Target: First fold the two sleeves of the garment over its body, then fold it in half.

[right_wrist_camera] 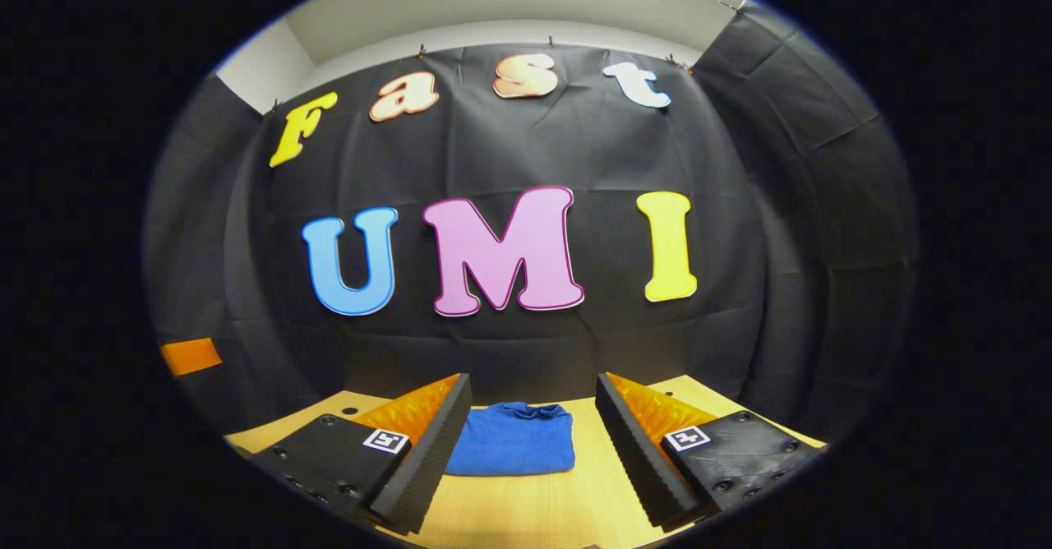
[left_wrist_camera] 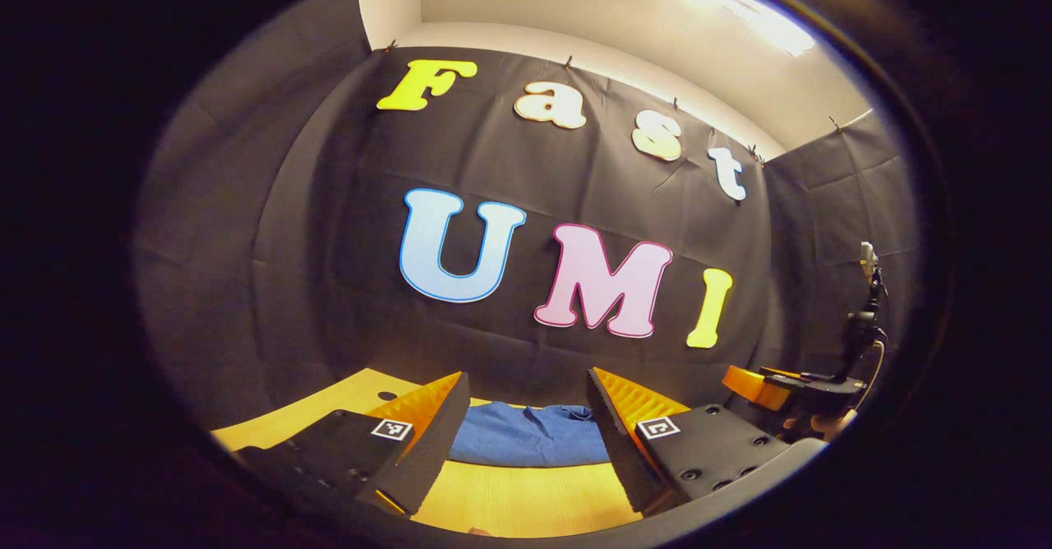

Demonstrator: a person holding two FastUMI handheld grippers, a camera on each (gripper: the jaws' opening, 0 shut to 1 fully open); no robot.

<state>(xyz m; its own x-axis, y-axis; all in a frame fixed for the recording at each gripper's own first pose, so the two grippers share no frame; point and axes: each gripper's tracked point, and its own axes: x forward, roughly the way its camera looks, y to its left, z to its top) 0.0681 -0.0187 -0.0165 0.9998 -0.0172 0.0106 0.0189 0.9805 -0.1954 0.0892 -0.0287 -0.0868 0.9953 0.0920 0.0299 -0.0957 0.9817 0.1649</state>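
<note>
- I hold the left tool (left_wrist_camera: 526, 434) and the right tool (right_wrist_camera: 532, 442) spread wide, empty, raised clear.
- The garment (right_wrist_camera: 511, 440) lies compactly folded on the bench (right_wrist_camera: 526, 508); task apparently complete.

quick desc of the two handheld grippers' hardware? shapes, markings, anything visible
Both match: the left gripper and right gripper each have two wedge-shaped fingers with ribbed inner pads, set on flat dark blocks with recessed screw holes. Each block carries a small square black-and-white fiducial tag. In the left gripper view, the other gripper appears at the far right, with a dark body and an orange part.
</note>
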